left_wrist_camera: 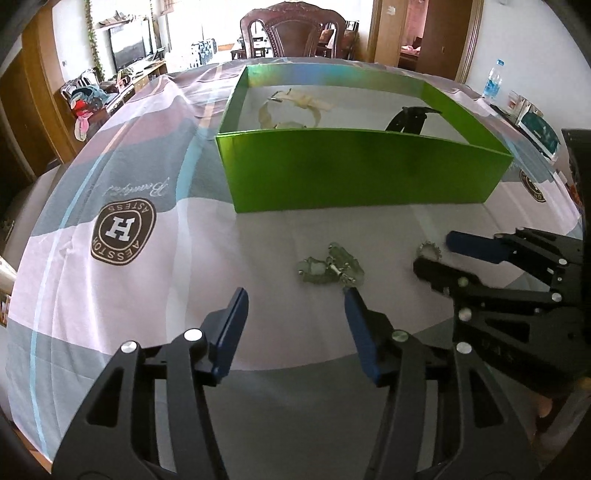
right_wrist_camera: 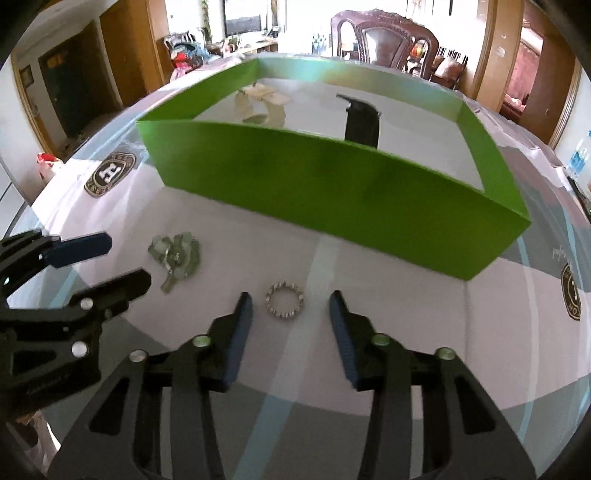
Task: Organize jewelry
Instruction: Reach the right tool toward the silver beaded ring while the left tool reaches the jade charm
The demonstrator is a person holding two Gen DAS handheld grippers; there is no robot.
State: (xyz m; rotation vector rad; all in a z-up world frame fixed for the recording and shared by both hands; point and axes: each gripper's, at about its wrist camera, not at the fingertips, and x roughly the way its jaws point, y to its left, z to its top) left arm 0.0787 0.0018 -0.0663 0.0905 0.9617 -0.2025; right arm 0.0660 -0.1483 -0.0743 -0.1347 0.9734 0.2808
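A pale green bead bracelet lies bunched on the tablecloth, just beyond my open left gripper; it also shows in the right wrist view. A small silver ring-shaped bracelet lies between the tips of my open right gripper; it also shows in the left wrist view. A green box stands behind both, with a cream strap and a black strap inside. The right gripper shows at the right of the left wrist view, and the left gripper at the left of the right wrist view.
The table wears a pink, grey and blue striped cloth with brown logo badges. A wooden chair stands behind the table. A water bottle and boxes sit at the table's far right.
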